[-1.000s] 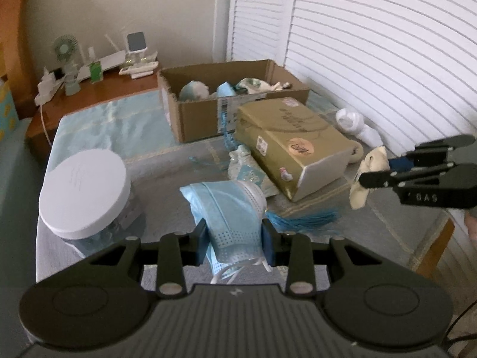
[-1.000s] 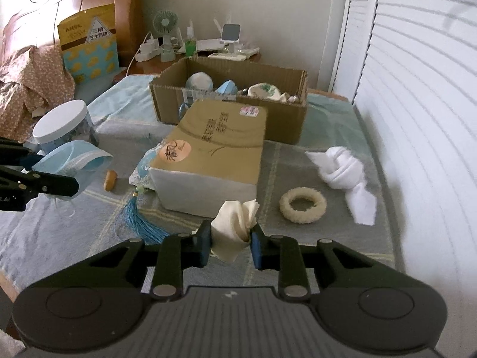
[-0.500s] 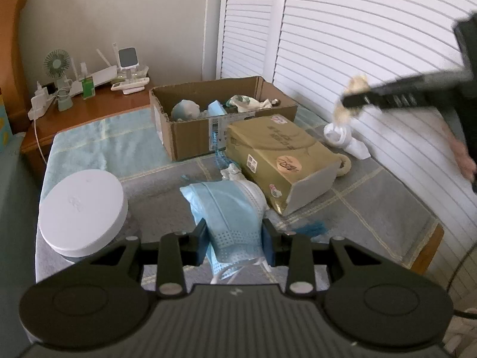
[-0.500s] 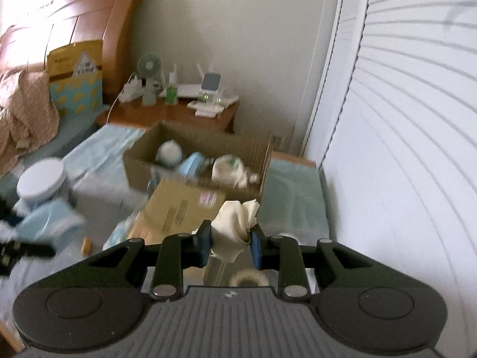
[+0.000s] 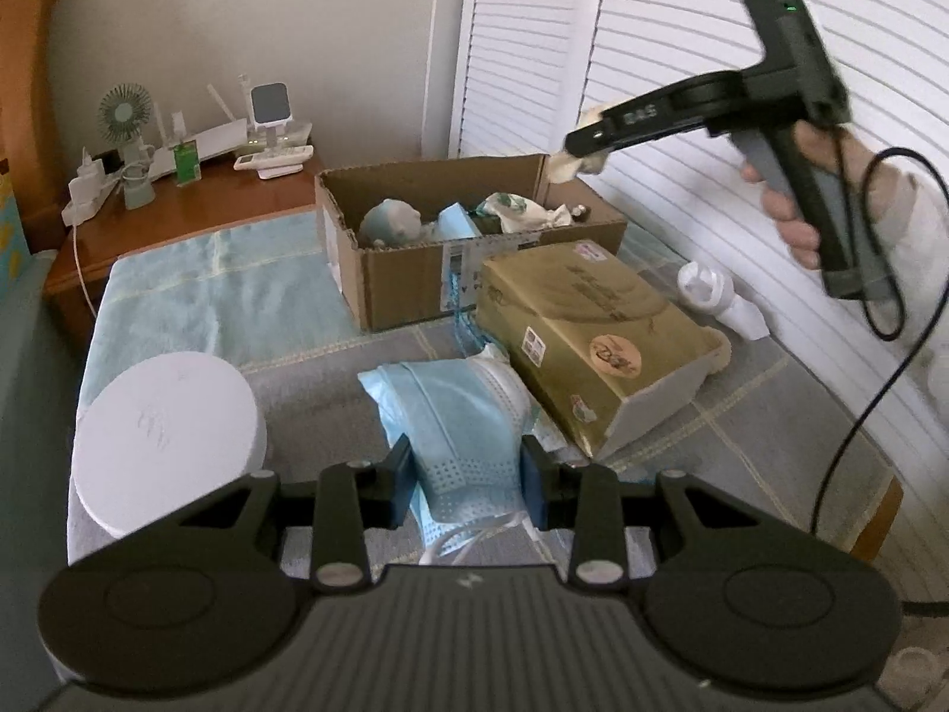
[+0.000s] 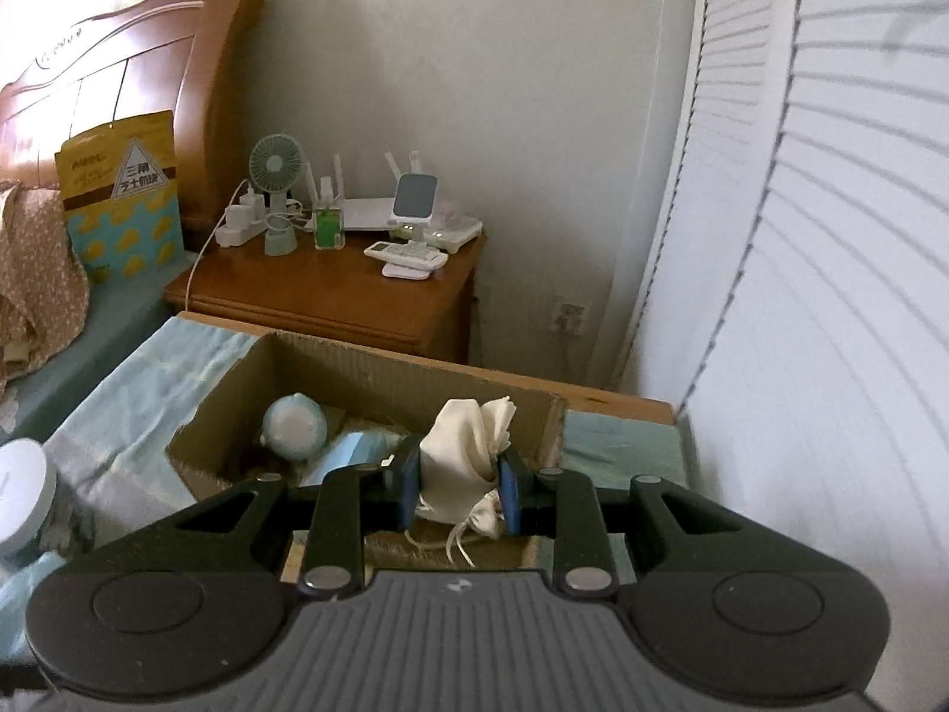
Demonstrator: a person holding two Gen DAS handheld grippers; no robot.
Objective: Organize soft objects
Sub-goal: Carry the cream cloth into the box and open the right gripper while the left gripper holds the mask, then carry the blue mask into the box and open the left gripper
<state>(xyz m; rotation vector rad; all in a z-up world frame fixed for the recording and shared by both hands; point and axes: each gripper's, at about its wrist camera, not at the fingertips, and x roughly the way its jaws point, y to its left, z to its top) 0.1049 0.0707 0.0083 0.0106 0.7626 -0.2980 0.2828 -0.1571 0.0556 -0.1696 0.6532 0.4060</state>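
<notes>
Holding: right gripper [image 6: 454,489] has its jaws clamped on a cream cloth pouch [image 6: 462,451]; the pouch's drawstrings hang below the jaws.
Right gripper place: above the open cardboard box [image 6: 379,371], near the box's right end as its own camera sees it; the left wrist view shows it [image 5: 578,157] raised over the box's far right corner, a hand [image 5: 798,207] wrapped round the handle.
Left gripper: jaws [image 5: 468,477] clamped on a stack of light blue face masks [image 5: 457,415], white ear loops trailing under the jaws.
Masks place: between the left jaws, held low over the grey checked cloth [image 5: 741,415] that covers the worktop.
Left of left jaws: white round lid [image 5: 166,433] on a clear jar, just beside the gripper.
Ahead-right of left jaws: gold carton [image 5: 593,332] lying on its side, touching the front of the cardboard box [image 5: 415,285].
Box contents: pale blue round soft item [image 6: 293,430], a folded blue piece [image 6: 350,454], a white-and-green printed cloth [image 5: 516,210].
Beyond the carton: white knotted cloth [image 5: 712,293] on the worktop, near the louvred doors [image 5: 682,29].
Behind the box: wooden nightstand [image 6: 356,296] with a small green fan [image 6: 276,190], chargers and a remote.
Far left in right wrist view: wooden headboard [image 6: 118,77], yellow-and-blue packet [image 6: 118,196] leaning on it.
</notes>
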